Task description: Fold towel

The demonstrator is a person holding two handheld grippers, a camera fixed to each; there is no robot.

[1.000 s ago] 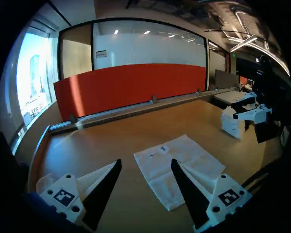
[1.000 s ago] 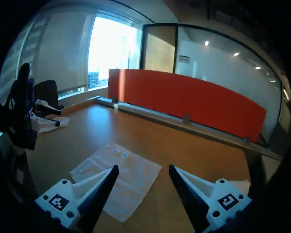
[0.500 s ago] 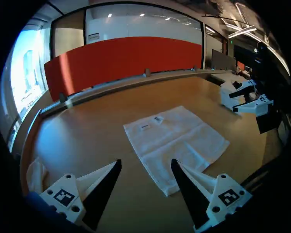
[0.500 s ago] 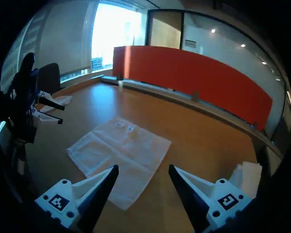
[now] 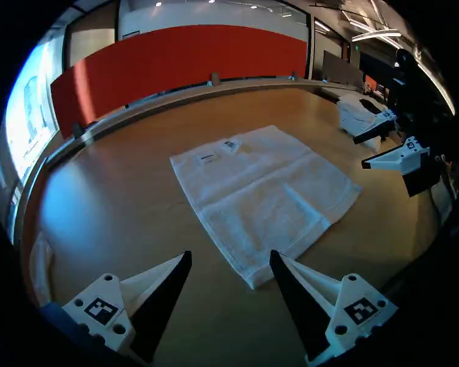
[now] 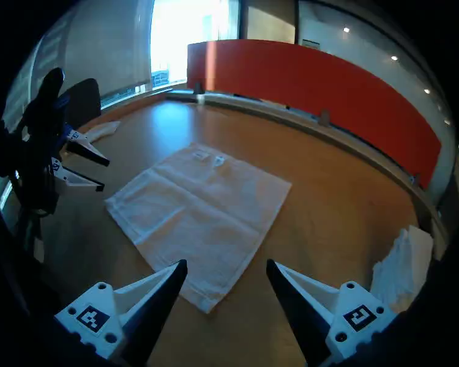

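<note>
**Left gripper view.** A white towel is shown spread flat on a wooden table, with faint crease lines across it. Two small labels are seen near its far edge. The left gripper is held with its two fingers wide apart and nothing between them. The towel's near corner is seen just ahead of the gap, closer to the finger on the right of the view. The right gripper is seen at the right edge of the view, beside the towel's far right side. Its fingers are likewise spread and empty. A stack of folded white towels is seen beyond it on the table. A further white cloth is seen at the table's left edge, well apart from the towel. The table is bounded at the back by a red partition.

**Right gripper view.** The same towel is viewed from the opposite side, with a corner pointing into the gap between the parted fingers of the right gripper. The left gripper is seen at the left edge of the view, near the towel's left corner, its fingers apart. The folded stack is seen at the lower right and a bright window at the top. No finger is seen pressing on the towel in either view.
</note>
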